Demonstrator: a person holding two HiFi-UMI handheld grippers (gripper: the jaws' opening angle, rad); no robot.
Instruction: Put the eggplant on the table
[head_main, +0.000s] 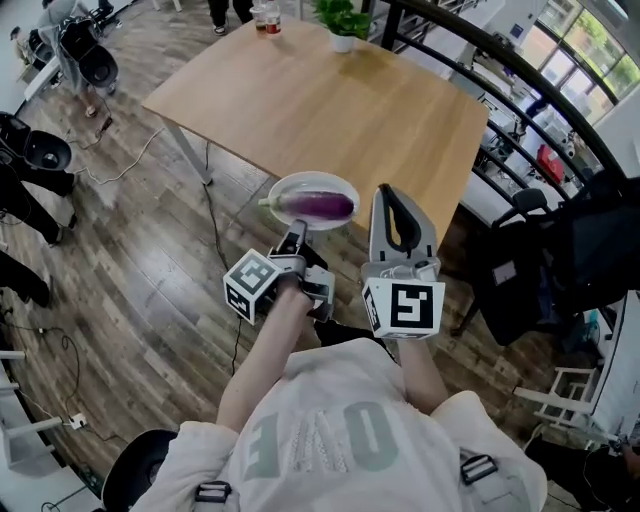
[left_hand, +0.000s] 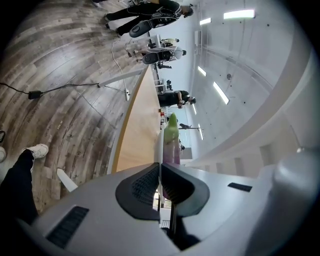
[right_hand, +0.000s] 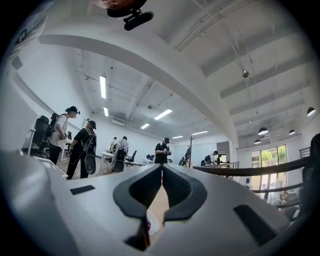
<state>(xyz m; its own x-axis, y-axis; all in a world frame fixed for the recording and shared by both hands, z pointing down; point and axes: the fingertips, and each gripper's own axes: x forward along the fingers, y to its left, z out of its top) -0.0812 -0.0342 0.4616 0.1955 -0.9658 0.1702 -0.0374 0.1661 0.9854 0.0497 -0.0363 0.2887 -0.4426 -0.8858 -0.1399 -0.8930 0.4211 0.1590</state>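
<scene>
gripping the plate (head_main: 335, 181) rim, left gripper (head_main: 294, 238) bears the eggplant (head_main: 322, 205) by the table (head_main: 330, 110); right gripper (head_main: 388, 192) clenched empty

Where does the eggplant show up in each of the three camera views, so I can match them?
Head view: the eggplant lies on a white plate, centre of the picture.
Left gripper view: seen end-on, just above the left tongs, centre.
Right gripper view: only a purple sliver, low between the right tongs.
Shared landmark: the wooden table.
</scene>
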